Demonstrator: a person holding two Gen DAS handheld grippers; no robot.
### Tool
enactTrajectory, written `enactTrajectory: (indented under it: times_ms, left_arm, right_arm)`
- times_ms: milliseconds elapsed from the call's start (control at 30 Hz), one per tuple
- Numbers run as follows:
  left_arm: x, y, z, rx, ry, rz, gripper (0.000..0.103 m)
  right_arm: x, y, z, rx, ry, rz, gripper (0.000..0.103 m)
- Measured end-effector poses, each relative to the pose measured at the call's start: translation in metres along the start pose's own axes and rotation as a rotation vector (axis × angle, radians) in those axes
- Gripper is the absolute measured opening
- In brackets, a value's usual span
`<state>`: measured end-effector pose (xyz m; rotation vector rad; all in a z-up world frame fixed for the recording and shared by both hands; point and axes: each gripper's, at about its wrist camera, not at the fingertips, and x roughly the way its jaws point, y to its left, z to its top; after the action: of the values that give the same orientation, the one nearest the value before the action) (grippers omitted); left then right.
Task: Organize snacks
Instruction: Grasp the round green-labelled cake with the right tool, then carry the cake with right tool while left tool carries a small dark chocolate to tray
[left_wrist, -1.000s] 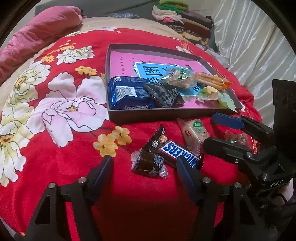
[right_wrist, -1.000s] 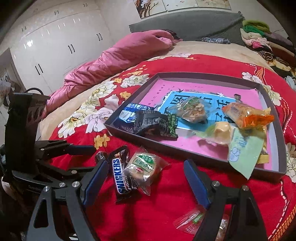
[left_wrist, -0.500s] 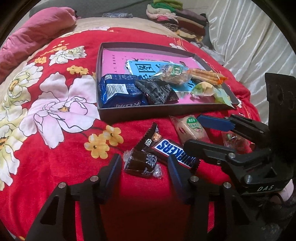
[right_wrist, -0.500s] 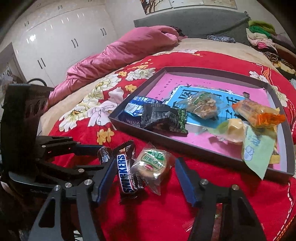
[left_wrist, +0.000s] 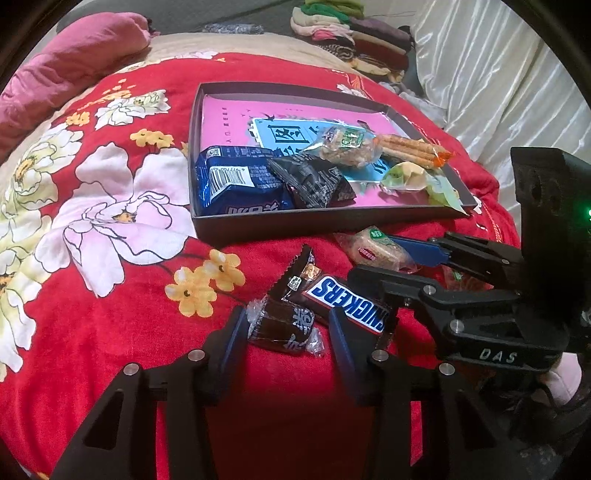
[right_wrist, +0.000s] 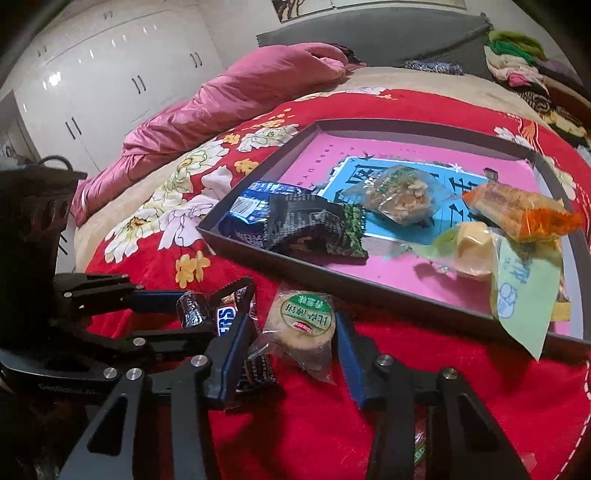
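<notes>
Over the last second both claws have come in low and narrowed around snacks lying on the bed (left_wrist: 122, 280), just near of the tray (left_wrist: 314, 227).

Left: the left claw (left_wrist: 286, 334) was wide apart a second ago; now its fingers bracket the small dark candy (left_wrist: 282, 325), one to each side, close but not clearly pressing. It reads as released, about to clench.

Centre: the Snickers (left_wrist: 349, 304) lies just right of that candy, partly under the right claw's nearer finger, untouched.

Right: the right claw (right_wrist: 291, 345) has likewise closed in on the round cake (right_wrist: 303, 326), fingers flanking its wrapper, with no squeeze evident yet.

The tray already holds five snacks: a blue pack (left_wrist: 236, 184), black pack (left_wrist: 310, 181), nut bar (left_wrist: 347, 146), orange sticks (left_wrist: 410, 149) and a green-wrapped piece (left_wrist: 417, 179).

I judge two pickups are imminent, leaving the Snickers and a small packet (right_wrist: 419, 448) by the right claw.
</notes>
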<state>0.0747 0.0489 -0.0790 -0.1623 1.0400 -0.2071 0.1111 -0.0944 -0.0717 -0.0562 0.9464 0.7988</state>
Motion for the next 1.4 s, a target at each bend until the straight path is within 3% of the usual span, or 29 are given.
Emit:
enactTrajectory:
  times_ms: [167,567,833,1033,1400]
  left_arm:
    - [0.001,0.002,0.001,-0.010,0.003,-0.003,0.040]
    - [-0.006,0.000,0.001,-0.003,-0.010,-0.012,0.037]
    - [-0.028,-0.009,0.007,0.004,-0.049,-0.032,0.037]
    - [-0.041,-0.014,0.019,-0.009,-0.093,-0.032,0.037]
    - [-0.031,-0.041,0.061,-0.006,-0.137,-0.033,0.037]
  right_arm:
    - [-0.002,-0.004,0.000,0.013,-0.006,0.021,0.039]
    - [-0.019,-0.001,0.001,0.006,-0.041,0.064,0.034]
    - [-0.050,0.000,0.009,-0.006,-0.153,0.104,0.034]
    - [-0.073,-0.013,0.016,0.012,-0.243,0.072,0.035]
    - [-0.099,-0.059,0.016,0.123,-0.315,-0.031,0.035]
